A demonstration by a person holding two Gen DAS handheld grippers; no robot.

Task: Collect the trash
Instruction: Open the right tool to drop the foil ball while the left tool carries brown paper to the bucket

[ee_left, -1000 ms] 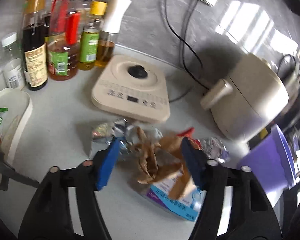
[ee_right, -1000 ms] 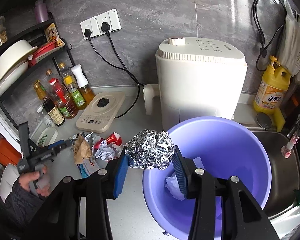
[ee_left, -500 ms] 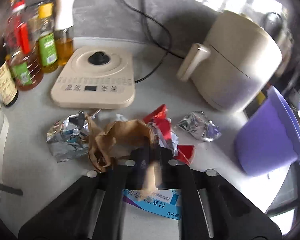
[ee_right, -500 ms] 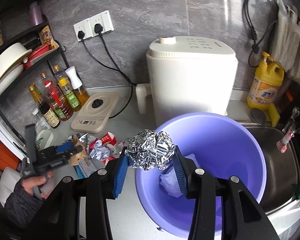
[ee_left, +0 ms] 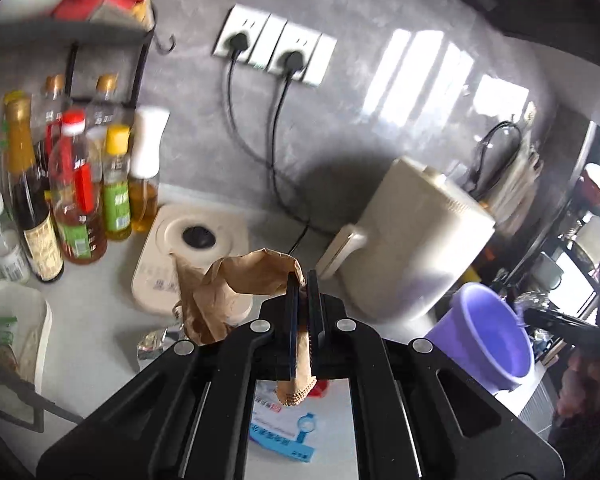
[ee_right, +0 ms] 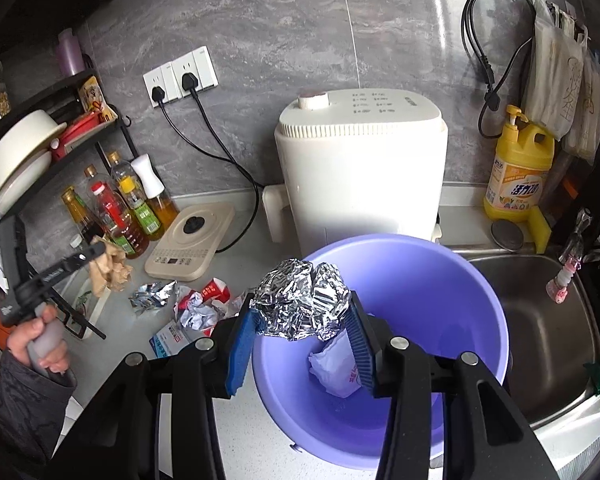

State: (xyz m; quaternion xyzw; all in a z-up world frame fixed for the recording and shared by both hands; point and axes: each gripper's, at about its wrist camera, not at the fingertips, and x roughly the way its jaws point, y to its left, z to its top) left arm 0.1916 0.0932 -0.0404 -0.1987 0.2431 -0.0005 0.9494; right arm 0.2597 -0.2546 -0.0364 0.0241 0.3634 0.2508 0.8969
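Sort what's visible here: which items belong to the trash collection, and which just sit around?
Job:
- crumpled brown paper bag, in left gripper
- crumpled silver foil ball, in right gripper
- purple plastic bucket
- loose foil and red-white wrappers on counter

Bystanders:
- cream air fryer
- beige induction cooker
- oil and sauce bottles
- yellow detergent bottle

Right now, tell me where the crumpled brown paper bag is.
The crumpled brown paper bag hangs clamped in the left gripper, lifted above the grey counter in front of the oil bottles.

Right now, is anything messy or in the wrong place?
Yes. Crumpled trash and a flattened box litter the counter beside the hob, not yet in the purple bucket.
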